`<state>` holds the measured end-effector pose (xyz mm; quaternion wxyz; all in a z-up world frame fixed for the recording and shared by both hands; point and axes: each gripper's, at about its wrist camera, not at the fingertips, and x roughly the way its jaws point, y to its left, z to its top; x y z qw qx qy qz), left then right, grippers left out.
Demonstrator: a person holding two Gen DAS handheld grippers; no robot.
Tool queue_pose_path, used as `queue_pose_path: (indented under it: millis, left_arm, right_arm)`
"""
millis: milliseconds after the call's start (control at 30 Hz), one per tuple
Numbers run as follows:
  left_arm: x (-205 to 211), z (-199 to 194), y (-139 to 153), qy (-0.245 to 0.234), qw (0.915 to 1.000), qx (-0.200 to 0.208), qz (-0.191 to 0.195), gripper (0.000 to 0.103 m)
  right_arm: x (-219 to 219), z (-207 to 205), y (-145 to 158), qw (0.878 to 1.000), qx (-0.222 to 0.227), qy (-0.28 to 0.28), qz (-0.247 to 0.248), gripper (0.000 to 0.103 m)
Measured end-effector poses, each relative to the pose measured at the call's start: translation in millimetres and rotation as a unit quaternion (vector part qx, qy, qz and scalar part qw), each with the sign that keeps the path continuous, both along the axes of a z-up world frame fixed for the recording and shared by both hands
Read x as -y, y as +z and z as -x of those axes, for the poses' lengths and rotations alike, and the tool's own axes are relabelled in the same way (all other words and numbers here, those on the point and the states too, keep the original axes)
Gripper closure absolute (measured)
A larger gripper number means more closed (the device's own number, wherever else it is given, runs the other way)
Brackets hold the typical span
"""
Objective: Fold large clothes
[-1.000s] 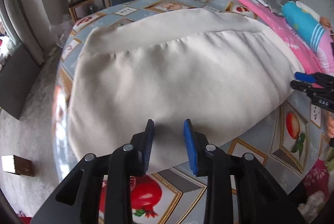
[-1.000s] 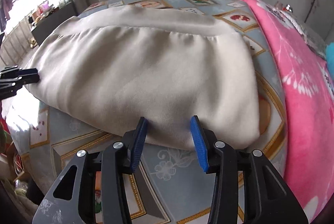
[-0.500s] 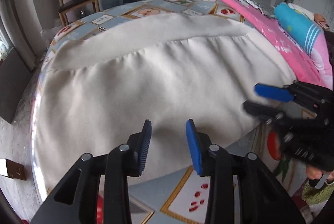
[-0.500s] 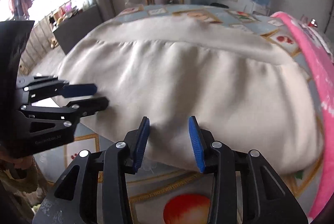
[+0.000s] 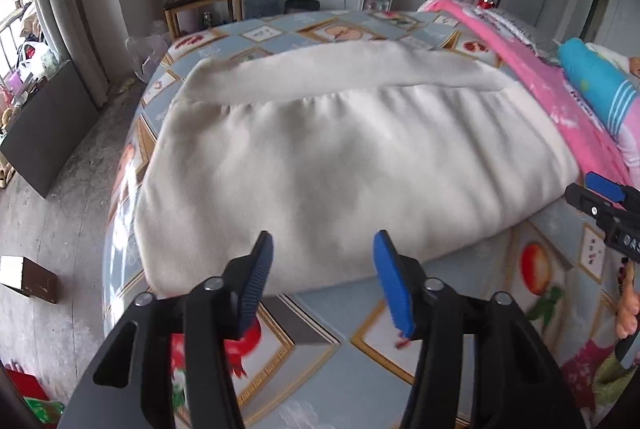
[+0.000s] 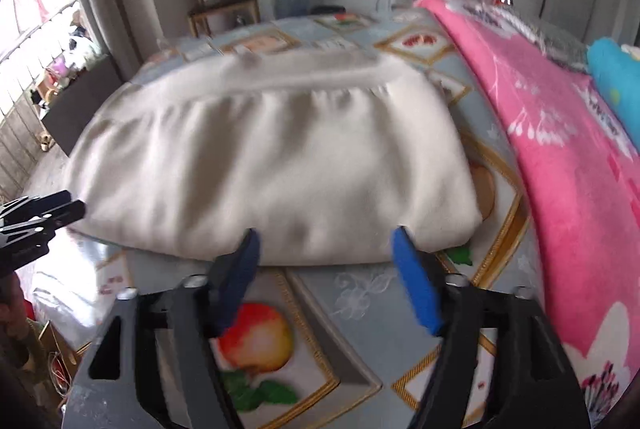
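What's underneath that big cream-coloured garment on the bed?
The cream garment lies on a blue bedsheet printed with framed fruit pictures, which shows all around it. Whatever sits directly beneath the cloth is covered.

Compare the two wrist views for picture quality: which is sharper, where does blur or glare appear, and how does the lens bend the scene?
Left wrist view: mostly sharp, the cream garment crisp, window glare on the fruit-print sheet at its left edge, the bed bowed by the fisheye. Right wrist view: motion-smeared throughout, the right gripper soft-edged, washed-out window light at upper left.
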<state>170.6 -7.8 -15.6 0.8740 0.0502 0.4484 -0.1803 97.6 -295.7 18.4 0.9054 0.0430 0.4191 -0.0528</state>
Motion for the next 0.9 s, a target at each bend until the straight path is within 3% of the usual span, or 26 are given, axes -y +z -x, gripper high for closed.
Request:
queue_pose_path:
  millis: [100,200,400,567,700,767,900]
  left_arm:
    - [4,26,13,-0.003,0.9999,0.001,0.011,0.030]
    - [11,54,21,-0.007,0.9999,0.004,0.014,0.022]
    - [18,91,39,0.002,0.9988,0.034,0.036,0.008]
    - [19,96,48,0.044,0.9962,0.076,-0.003,0.005]
    - [13,93,52,0.060,0.9942,0.089,-0.009,0.005]
    - [9,91,52,0.059,0.9942,0.090,0.006,0.005]
    - [-6,86,50,0.061,0.9927,0.074,0.072,0.005]
  right_arm:
    - [-20,22,14,1.000,0.000,0.013,-0.012,0.016]
    - [-41,37,19,1.000,-0.002,0.014,-0.002,0.009]
    - [-57,50,23,1.000,-0.003,0.002,0.026,0.007]
    - [-61,52,26,0.999,0.000,-0.009,0.038,0.007]
    - [-59,55,27,0.999,0.001,-0.020,0.031,0.007]
    - [-59,54,26,0.999,-0.001,-0.023,0.027,0.007]
    - [-59,52,25,0.999,-0.003,-0.026,0.022,0.007]
